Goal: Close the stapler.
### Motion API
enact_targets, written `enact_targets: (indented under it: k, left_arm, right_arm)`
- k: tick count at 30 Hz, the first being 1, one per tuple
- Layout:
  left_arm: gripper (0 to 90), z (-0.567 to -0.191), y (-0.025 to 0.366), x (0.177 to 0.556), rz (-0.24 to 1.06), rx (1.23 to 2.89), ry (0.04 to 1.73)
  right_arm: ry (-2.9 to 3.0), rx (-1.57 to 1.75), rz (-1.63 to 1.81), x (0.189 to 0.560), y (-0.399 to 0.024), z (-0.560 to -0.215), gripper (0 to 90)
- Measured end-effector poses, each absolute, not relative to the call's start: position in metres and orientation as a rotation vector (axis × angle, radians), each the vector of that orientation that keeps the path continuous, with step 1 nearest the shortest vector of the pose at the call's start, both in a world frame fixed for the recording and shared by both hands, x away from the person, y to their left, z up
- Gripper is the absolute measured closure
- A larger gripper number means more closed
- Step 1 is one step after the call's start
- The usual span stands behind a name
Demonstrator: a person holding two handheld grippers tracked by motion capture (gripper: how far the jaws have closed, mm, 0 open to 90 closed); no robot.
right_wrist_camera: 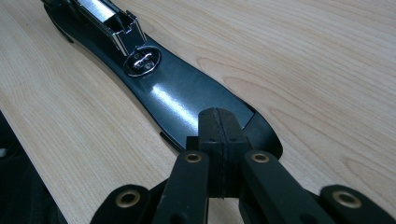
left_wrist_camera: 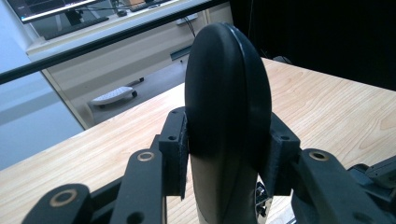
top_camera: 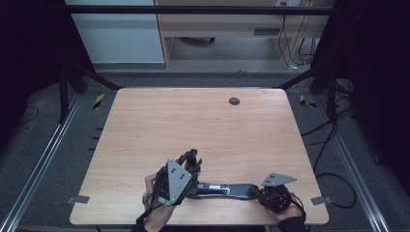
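Probably a lab: wooden table (top_camera: 203, 121) inside black frame (top_camera: 193, 9), floor cables (top_camera: 333, 183).

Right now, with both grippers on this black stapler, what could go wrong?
1. The left gripper clamps the stapler's rounded, smooth top arm; it may slip out.
2. The right gripper, shut, only presses the glossy base, which could slide.
3. The work sits near the table front edge.

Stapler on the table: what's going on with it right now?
Left gripper clamped on the black stapler's upper arm. Right gripper shut, fingers pressing its base. Table otherwise bare.
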State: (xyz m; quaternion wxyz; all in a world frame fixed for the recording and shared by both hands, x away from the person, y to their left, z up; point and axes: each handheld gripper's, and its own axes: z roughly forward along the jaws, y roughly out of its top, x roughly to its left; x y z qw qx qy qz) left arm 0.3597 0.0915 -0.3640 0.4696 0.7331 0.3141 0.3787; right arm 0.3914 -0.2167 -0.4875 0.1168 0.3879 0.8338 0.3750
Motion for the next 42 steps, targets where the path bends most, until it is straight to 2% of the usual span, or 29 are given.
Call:
enact_targets:
  k: [18,42]
  left_arm:
    - [58.8,-0.371,0.059,0.356,1.035,1.820,0.723]
    - [59.1,-0.377,0.035,0.354,1.120,1.871,0.670]
  right_arm:
    - [2.441,1.126,1.093,0.391,-0.217,-0.488,90.0]
    - [2.441,1.126,1.093,0.391,-0.217,-0.488,90.0]
